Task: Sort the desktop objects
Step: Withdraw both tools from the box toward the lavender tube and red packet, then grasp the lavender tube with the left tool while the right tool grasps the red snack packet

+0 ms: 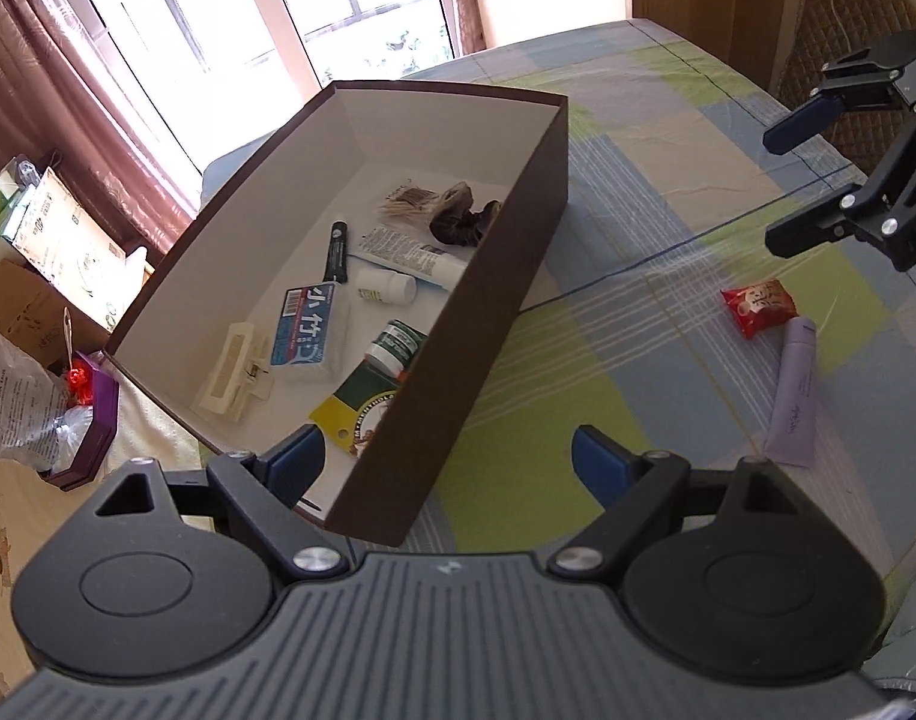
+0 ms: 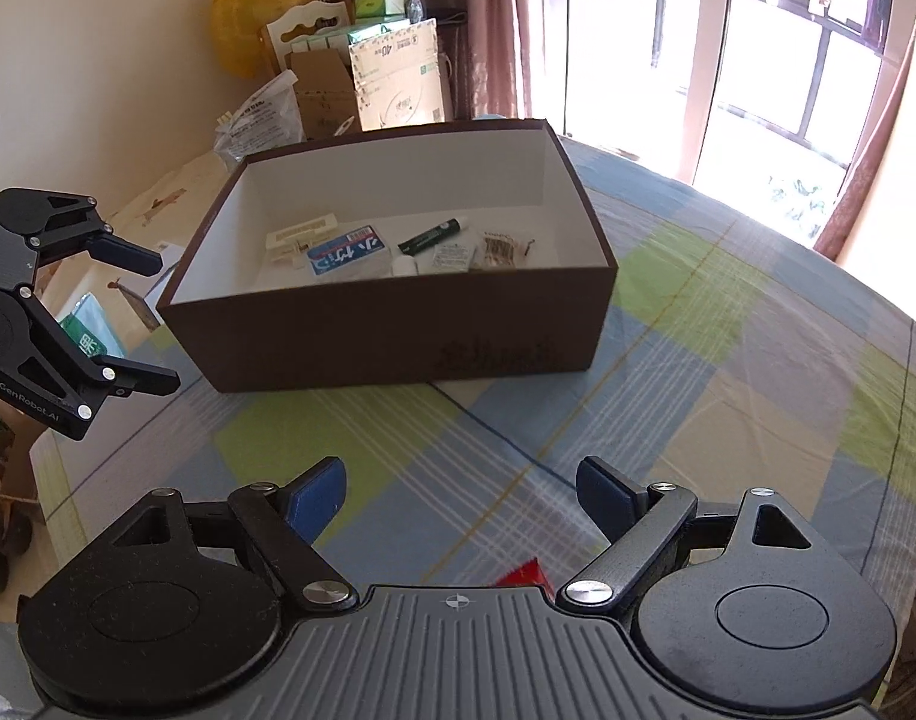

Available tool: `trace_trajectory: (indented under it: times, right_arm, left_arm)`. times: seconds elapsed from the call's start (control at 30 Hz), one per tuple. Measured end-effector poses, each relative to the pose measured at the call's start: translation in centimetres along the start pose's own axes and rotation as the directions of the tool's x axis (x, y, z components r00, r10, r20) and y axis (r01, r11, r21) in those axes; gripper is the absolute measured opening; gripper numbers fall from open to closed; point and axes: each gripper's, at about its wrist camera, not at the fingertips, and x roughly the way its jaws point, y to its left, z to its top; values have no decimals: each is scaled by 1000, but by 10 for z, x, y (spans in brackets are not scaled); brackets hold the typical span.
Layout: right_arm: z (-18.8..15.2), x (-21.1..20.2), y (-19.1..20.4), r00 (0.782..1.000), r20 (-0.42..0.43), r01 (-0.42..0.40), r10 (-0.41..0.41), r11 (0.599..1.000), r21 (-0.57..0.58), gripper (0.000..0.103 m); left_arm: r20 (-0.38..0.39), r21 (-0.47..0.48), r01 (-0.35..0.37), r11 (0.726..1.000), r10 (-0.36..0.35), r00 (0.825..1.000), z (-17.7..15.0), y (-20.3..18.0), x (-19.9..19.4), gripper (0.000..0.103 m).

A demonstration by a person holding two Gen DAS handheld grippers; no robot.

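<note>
A brown box (image 1: 458, 324) stands on the checked cloth (image 1: 668, 138), toward its far left corner, already holding a tissue pack (image 1: 305, 330), a white pill bottle (image 1: 387, 287), a black tube (image 1: 338, 252), a white tube (image 1: 410, 255), a cream hair clip (image 1: 233, 372), a green jar (image 1: 395, 343) and other small things. Two pieces lie outside it on the right side of the cloth: a red snack packet (image 1: 758, 307) and, touching it, a lilac tube (image 1: 793, 393).

The left gripper (image 1: 446, 459) hangs over the near corner of the box, jaws wide apart and empty. The right gripper (image 2: 458, 495), also spread wide with nothing in it, hovers above the red packet, which barely shows at its base in its own view.

Risks, as I judge them: the packet and lilac tube touch, so closing on one may drag or flick the other toward the cloth's right edge. The slick packet may slip from the pads. The left gripper sits low by the box wall and could knock the box.
</note>
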Motion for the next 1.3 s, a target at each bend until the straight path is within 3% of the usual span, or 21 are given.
trace_trajectory:
  times: [0.37, 0.6, 1.07, 1.23, 1.3]
  right_arm:
    - [-95, -22, -27, 994, -93, 61, -50, 991, 118, 89]
    - [-138, -23, -39, 990, -133, 84, -54, 968, 238, 89]
    - [-169, -23, -70, 986, -149, 118, -69, 931, 344, 89]
    - [-175, -23, -81, 985, -159, 122, -68, 926, 358, 89]
    - [-177, -23, -85, 984, -163, 125, -69, 923, 363, 89]
  left_arm:
    - [-18, 0, 91, 996, -91, 996, -22, -67, 14, 87]
    - [-20, 16, 136, 991, -136, 991, -29, -107, 32, 87]
    - [-18, 131, 266, 955, -266, 964, -25, -169, 63, 85]
    - [-29, 175, 315, 933, -315, 949, -14, -183, 79, 69]
    - [-32, 182, 331, 926, -331, 943, -8, -187, 86, 68]
